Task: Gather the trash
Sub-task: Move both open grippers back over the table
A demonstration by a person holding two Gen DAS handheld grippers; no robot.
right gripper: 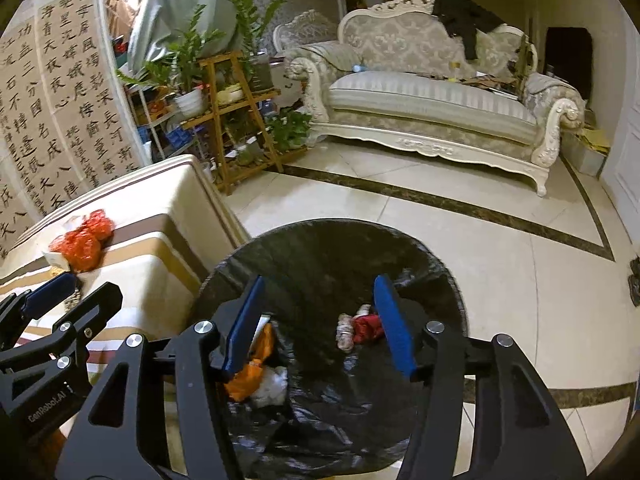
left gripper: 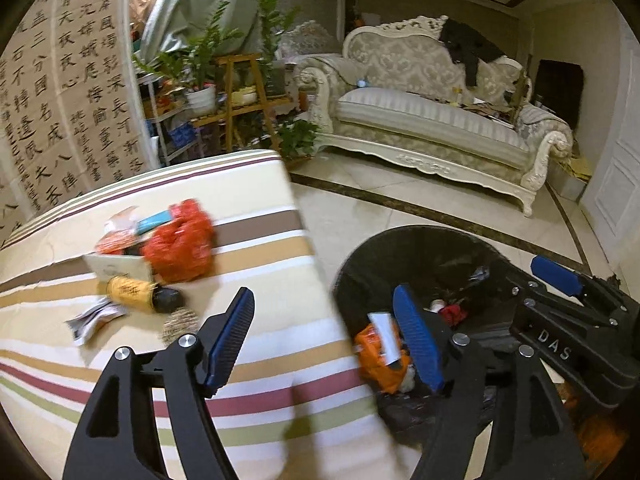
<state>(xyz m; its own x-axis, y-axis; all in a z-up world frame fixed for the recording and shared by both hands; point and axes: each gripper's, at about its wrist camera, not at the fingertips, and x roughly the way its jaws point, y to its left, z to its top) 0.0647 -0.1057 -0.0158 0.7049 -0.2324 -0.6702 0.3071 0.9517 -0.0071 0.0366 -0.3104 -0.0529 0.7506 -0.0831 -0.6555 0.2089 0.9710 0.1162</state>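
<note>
A black-lined trash bin [left gripper: 420, 252] [right gripper: 328, 248] stands on the floor beside a striped table [left gripper: 260, 248]. Inside lie an orange wrapper [left gripper: 376, 360] [right gripper: 256, 372], a white piece [left gripper: 386, 334] and red scraps [right gripper: 366, 326]. On the table sit a red plastic bag [left gripper: 180, 244] [right gripper: 82, 244], a yellow-and-black tube [left gripper: 140, 292], a white box [left gripper: 116, 266] and paper scraps [left gripper: 94, 318]. My left gripper [left gripper: 326, 340] is open and empty, spanning the table edge and the bin. My right gripper [right gripper: 316, 320] is open and empty over the bin.
A cream sofa [left gripper: 432, 120] [right gripper: 432, 108] stands across the tiled floor. A wooden plant stand [left gripper: 244, 100] [right gripper: 240, 116] with potted plants is behind the table. A calligraphy screen [left gripper: 60, 100] is at the left. A white door [left gripper: 616, 184] is at the right.
</note>
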